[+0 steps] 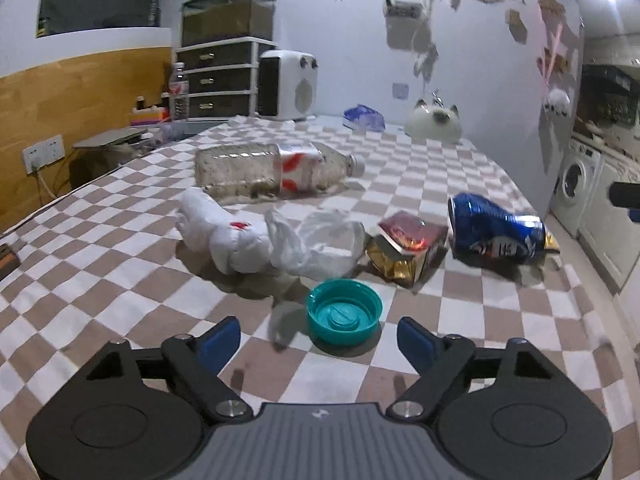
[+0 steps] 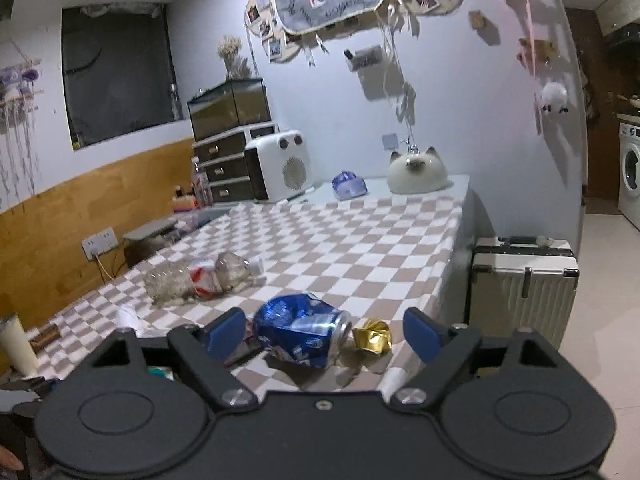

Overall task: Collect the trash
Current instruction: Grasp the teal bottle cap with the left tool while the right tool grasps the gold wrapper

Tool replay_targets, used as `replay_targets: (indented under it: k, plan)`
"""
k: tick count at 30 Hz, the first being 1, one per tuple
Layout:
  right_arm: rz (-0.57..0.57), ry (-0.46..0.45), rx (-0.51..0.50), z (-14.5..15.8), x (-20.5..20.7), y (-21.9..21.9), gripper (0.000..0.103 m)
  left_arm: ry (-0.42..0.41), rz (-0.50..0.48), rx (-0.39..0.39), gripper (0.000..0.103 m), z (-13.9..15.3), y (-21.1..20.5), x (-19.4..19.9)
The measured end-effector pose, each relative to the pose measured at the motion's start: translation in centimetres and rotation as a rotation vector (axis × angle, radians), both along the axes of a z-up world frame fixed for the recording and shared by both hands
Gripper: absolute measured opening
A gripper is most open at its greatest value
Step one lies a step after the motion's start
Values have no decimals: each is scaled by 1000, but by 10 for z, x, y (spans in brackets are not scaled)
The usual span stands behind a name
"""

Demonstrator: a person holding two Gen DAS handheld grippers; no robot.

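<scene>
Between the spread blue fingers of the left gripper (image 1: 319, 338) sits a teal cap (image 1: 344, 311), open side up on the checkered cloth (image 1: 120, 288). Beyond it lie a white bag (image 1: 256, 240), a gold-and-red wrapper (image 1: 408, 248), a crushed blue can (image 1: 496, 232) and, farther back, a clear bottle (image 1: 272, 172) on its side. Right gripper (image 2: 325, 331) is also spread, empty, with the can (image 2: 304, 332) and gold foil (image 2: 372, 338) just ahead.
</scene>
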State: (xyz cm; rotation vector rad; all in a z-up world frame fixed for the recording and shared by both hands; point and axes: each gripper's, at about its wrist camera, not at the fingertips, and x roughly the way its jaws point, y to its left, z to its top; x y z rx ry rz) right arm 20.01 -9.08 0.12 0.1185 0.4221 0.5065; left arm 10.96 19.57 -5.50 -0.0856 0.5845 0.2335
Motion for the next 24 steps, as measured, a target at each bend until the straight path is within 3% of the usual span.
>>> replay_targets:
  k: [3,7,12,21,24]
  plan:
    - [-2,-9,-56,-11,13,7,74,17,-34,21,81,-4,-1,7]
    - [-7,-3,-204,-28,29,21,62,32,-59,27,77,-10,-2,16]
    - [10,21,-305,-47,51,34,58,45,-70,21,76,-13,-4,22]
    - [55,48,-350,-65,89,52,50,41,-112,49,75,-12,-15,34]
    - [86,53,-372,-69,98,57,42,51,-108,67,74,-14,-19,38]
